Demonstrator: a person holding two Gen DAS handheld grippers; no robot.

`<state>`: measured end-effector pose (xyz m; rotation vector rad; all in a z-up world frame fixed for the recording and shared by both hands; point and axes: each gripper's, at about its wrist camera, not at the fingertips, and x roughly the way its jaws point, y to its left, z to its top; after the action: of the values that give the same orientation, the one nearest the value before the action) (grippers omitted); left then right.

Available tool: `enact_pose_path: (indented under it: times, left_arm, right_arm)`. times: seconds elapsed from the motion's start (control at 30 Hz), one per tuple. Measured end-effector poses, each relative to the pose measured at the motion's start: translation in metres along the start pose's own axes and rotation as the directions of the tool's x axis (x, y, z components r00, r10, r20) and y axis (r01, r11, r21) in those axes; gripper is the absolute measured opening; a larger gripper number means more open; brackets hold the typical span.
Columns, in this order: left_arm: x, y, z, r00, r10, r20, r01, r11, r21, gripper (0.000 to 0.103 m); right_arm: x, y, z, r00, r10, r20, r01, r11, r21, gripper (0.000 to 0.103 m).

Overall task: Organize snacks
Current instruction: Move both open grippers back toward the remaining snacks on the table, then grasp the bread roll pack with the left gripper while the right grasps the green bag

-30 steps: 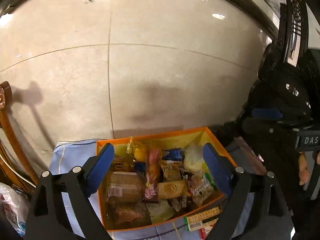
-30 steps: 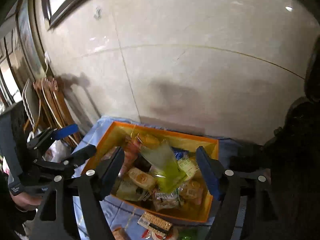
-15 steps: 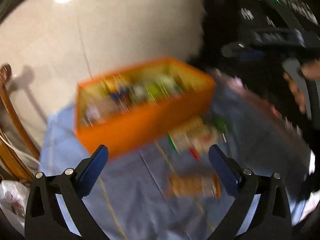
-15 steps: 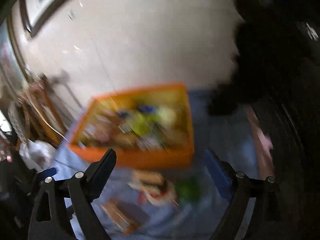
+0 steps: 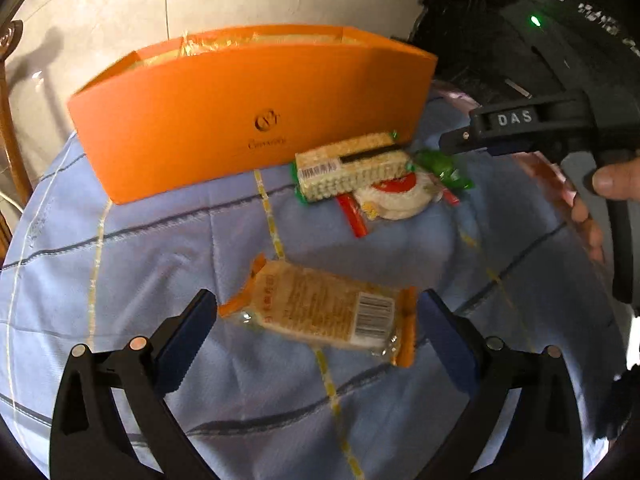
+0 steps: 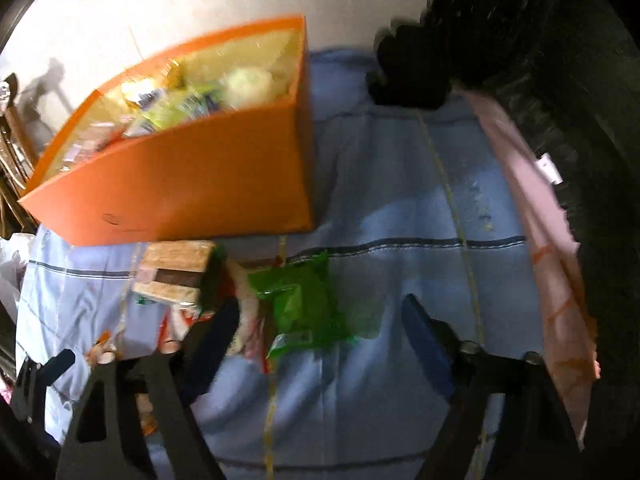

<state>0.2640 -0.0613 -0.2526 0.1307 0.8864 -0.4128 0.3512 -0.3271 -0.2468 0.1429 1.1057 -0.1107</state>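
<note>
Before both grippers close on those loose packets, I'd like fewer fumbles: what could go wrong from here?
1. The left gripper straddles the orange-ended packet lengthwise; its crinkly end seals may buckle or slip.
2. The right gripper is closing around the green packet, which overlaps the round red-and-white snack; it could drag that along.
3. The orange box stands close behind the pile; a lift might bump it.

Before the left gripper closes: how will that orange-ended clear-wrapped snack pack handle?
The orange-ended clear-wrapped snack pack looks flat and probably light, so it should lift easily. Its glossy film may slip or crinkle between the pads. The contents look like a baked slab, likely to crack if squeezed hard.
</note>
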Motion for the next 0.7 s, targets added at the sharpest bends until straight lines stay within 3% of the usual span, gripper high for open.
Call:
enact_pose_path:
  times: [0.13, 0.3, 0.33, 0.4, 0.43, 0.5, 0.53, 0.57, 0.7]
  left_arm:
    - [0.018, -0.011, -0.003, 0.998, 0.062, -0.012, -0.061, 0.998, 0.032, 0.098]
    - [0.034, -0.008, -0.002, 0.996, 0.058, -0.069, -0.058, 0.998, 0.014, 0.099]
    - [0.036, -0.009, -0.002, 0.995, 0.064, -0.074, -0.063, 0.998, 0.020, 0.099]
    - [0.037, -0.011, -0.003, 0.995, 0.071, -0.075, -0.069, 0.997, 0.029, 0.099]
    - [0.037, -0.011, -0.003, 0.995, 0.068, -0.074, -0.066, 0.997, 0.029, 0.099]
    - [0.035, -0.011, -0.005, 0.996, 0.060, -0.062, -0.058, 0.998, 0.033, 0.087]
    - [0.031, -0.011, -0.005, 0.998, 0.052, -0.033, -0.051, 0.998, 0.046, 0.062]
    - [0.027, -0.012, -0.006, 0.999, 0.042, -0.025, -0.041, 0.998, 0.053, 0.044]
    - [0.026, -0.008, -0.003, 0.999, 0.019, -0.027, -0.018, 0.999, 0.040, 0.035]
  right_arm:
    - [0.021, 0.000, 0.001, 1.000, -0.014, -0.025, 0.014, 1.000, -0.019, 0.066]
    - [0.040, 0.003, -0.009, 0.997, -0.029, -0.068, 0.027, 0.999, -0.041, 0.065]
    - [0.039, 0.005, -0.012, 0.998, -0.030, -0.057, 0.027, 0.998, -0.054, 0.061]
    - [0.037, 0.011, -0.012, 0.999, -0.022, -0.050, 0.017, 0.996, -0.092, 0.042]
    - [0.035, 0.015, -0.011, 0.999, -0.015, -0.049, 0.009, 0.993, -0.118, 0.042]
    - [0.031, 0.019, -0.010, 0.999, 0.000, -0.039, -0.005, 0.990, -0.138, 0.041]
    - [0.028, 0.020, -0.009, 1.000, -0.001, -0.026, -0.002, 0.990, -0.141, 0.041]
    - [0.026, 0.019, -0.008, 1.000, 0.008, -0.020, -0.010, 0.992, -0.127, 0.041]
    - [0.016, 0.013, -0.008, 1.000, 0.030, -0.010, -0.030, 0.996, -0.083, 0.041]
